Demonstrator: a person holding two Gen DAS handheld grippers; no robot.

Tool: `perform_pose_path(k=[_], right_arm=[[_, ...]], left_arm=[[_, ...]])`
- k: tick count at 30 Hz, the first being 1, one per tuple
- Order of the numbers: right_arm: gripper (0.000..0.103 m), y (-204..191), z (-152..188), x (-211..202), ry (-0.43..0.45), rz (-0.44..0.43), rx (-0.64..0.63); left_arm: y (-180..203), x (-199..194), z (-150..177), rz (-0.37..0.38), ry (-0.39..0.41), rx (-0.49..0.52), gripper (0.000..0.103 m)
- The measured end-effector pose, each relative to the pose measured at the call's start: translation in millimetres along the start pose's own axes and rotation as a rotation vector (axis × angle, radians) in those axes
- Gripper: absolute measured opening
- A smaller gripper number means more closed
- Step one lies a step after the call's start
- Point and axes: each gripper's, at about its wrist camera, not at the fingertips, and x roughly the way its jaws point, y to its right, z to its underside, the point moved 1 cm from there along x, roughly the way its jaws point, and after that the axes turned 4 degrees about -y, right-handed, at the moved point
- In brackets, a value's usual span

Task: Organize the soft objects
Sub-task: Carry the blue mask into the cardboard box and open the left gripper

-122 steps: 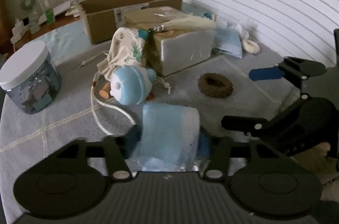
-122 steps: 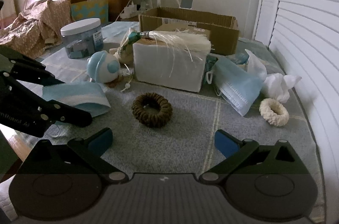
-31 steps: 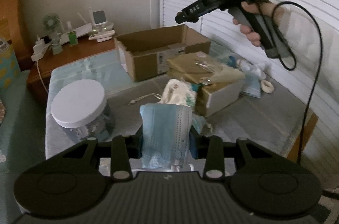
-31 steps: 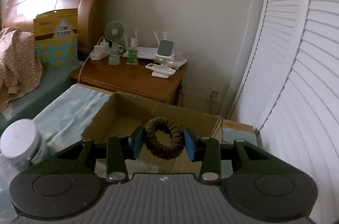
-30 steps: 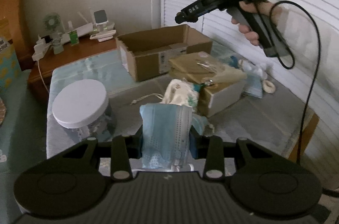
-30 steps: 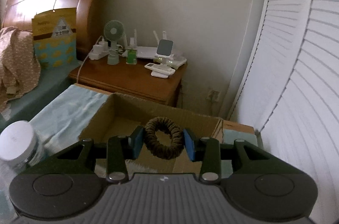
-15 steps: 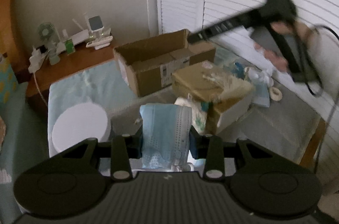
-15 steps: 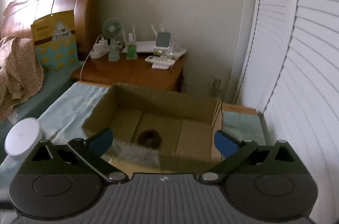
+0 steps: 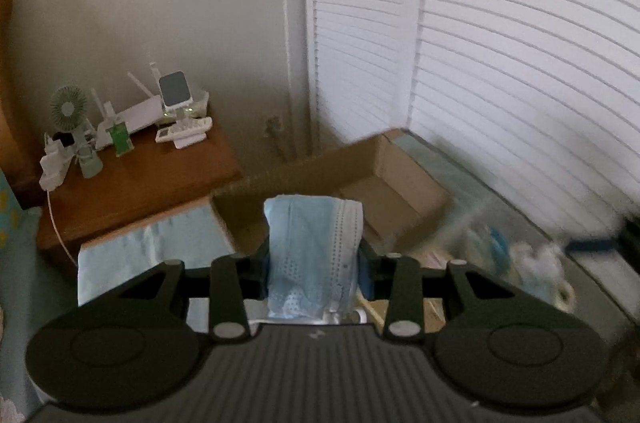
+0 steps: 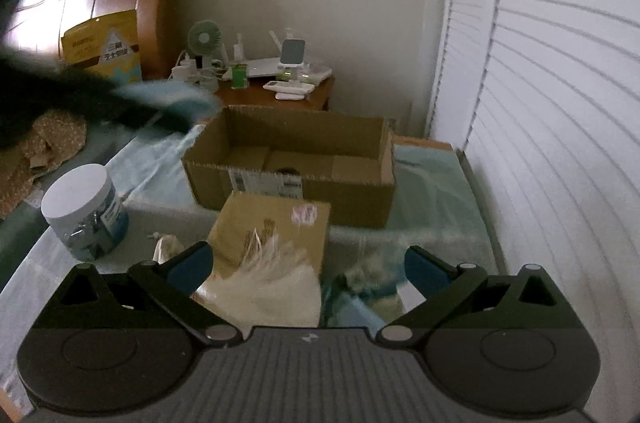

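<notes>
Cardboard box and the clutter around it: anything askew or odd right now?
Nothing damaged. The cardboard box sits upright and open. A pale feathery bundle lies sprawled over the smaller brown box, overhanging its near edge. The left gripper holds a blue face mask.

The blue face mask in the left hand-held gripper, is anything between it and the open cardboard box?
Nothing visible: the blue face mask hangs just before the open cardboard box, whose top is uncovered.

The left claw [image 9: 314,257] pinches a folded pale-blue pleated face mask [image 9: 312,251]; an open brown cardboard box [image 9: 384,183] lies just beyond it toward 1 o'clock.
</notes>
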Motion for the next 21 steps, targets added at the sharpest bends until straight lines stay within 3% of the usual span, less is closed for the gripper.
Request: perform_pose_path(k=[5,6,7,9,17,21], right_arm=[[0.103,4,16,-10,-0.004,0.011,0.008],[0.103,4,18,-11,-0.006,0.013,0.006],[0.103,5,20,-12,-0.004,0.012,0.006],[0.103,6,23,-14,0.002,0.01,0.007],[0.103,1,33,-20,-0.006,-0.011,-0.011],[0.103,-4,38,-25,-0.008,-0.011,-0.019]], left_arm=[[-9,43,-23,-0.06,-0.018,-0.037,0.041],[-11,50,-25,-0.073,-0.022,-0.042,0.051],[-13,57,-26,-0.09,-0.026,-0.049,0.07],[-16,64,-23,-0.127,-0.027,-0.062,0.082],[-4,29,2,-0.104,-0.001,-0.017,0.083],[4,3,18,-0.077,0.024,0.02,0.091]])
